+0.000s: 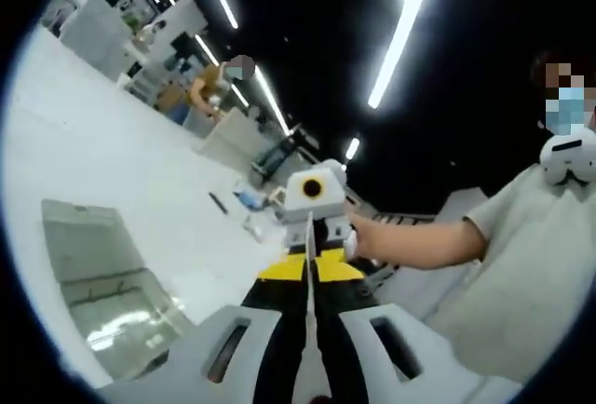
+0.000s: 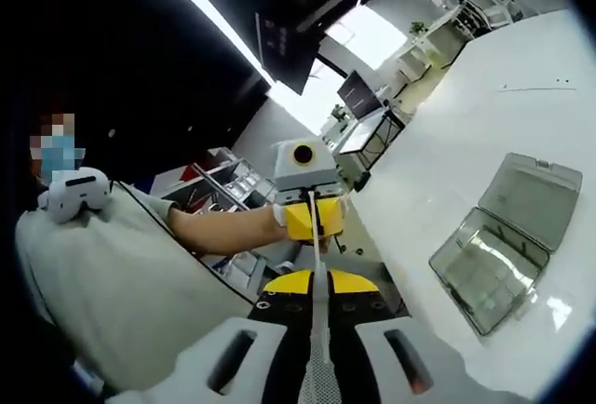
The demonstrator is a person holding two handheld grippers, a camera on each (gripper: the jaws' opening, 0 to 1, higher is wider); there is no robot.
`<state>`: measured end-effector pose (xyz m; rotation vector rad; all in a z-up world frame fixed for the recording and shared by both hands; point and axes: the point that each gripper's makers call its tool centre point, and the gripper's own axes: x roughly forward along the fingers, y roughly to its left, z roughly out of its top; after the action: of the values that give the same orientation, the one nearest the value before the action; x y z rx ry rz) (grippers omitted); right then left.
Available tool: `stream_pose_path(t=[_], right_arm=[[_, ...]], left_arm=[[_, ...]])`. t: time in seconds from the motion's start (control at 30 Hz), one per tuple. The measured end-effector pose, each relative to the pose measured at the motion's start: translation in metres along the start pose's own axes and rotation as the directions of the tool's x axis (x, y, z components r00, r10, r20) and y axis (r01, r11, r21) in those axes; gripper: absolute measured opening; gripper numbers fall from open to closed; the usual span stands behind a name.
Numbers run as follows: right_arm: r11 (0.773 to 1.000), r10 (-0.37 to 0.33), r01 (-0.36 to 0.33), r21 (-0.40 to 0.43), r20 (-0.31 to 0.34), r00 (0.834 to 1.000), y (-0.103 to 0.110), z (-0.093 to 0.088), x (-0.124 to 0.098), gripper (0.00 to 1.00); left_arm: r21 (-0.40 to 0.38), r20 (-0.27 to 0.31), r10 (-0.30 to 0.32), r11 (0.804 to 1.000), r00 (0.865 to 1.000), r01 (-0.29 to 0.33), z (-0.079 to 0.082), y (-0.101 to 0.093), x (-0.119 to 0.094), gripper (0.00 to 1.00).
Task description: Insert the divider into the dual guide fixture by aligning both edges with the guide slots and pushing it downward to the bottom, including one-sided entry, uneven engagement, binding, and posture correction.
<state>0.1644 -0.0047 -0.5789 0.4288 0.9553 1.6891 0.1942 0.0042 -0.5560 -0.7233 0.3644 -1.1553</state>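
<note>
Both claws, left [image 1: 310, 348] and right [image 2: 320, 348], were clamped on the thin divider [image 1: 309, 264], held edge-on between them above the bench [image 1: 112, 153]. The clear hinged case [image 2: 507, 241] lay open; insertion seemed not yet begun.

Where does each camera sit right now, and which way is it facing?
Left gripper view: rides the left gripper, facing the right gripper edge-on along the divider; forearm shows.
Right gripper view: rides the right gripper, facing the left gripper; forearm shows.
Shared: divider, open clear case on white table.
</note>
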Motion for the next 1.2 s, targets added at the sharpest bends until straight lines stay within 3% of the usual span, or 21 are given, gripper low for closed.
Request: stream_pose_path(t=[0.6,0.93,1.2], right_arm=[[0.995,-0.081,0.08,0.058,0.005,0.997,-0.007,0.007,0.0,0.0],[0.979,-0.158,0.154,0.136,0.02,0.987,-0.019,0.011,-0.004,0.0],[0.975,-0.191,0.191,0.114,-0.004,0.982,-0.022,0.008,-0.004,0.0]], left_arm=[[-0.006,-0.008,0.082,0.997,0.997,-0.082,-0.001,0.014,-0.005,0.03],[-0.004,-0.039,0.122,0.993,0.992,-0.122,-0.016,0.019,-0.008,0.02],[-0.018,-0.035,0.145,0.989,0.989,-0.145,-0.02,0.024,-0.008,0.01]])
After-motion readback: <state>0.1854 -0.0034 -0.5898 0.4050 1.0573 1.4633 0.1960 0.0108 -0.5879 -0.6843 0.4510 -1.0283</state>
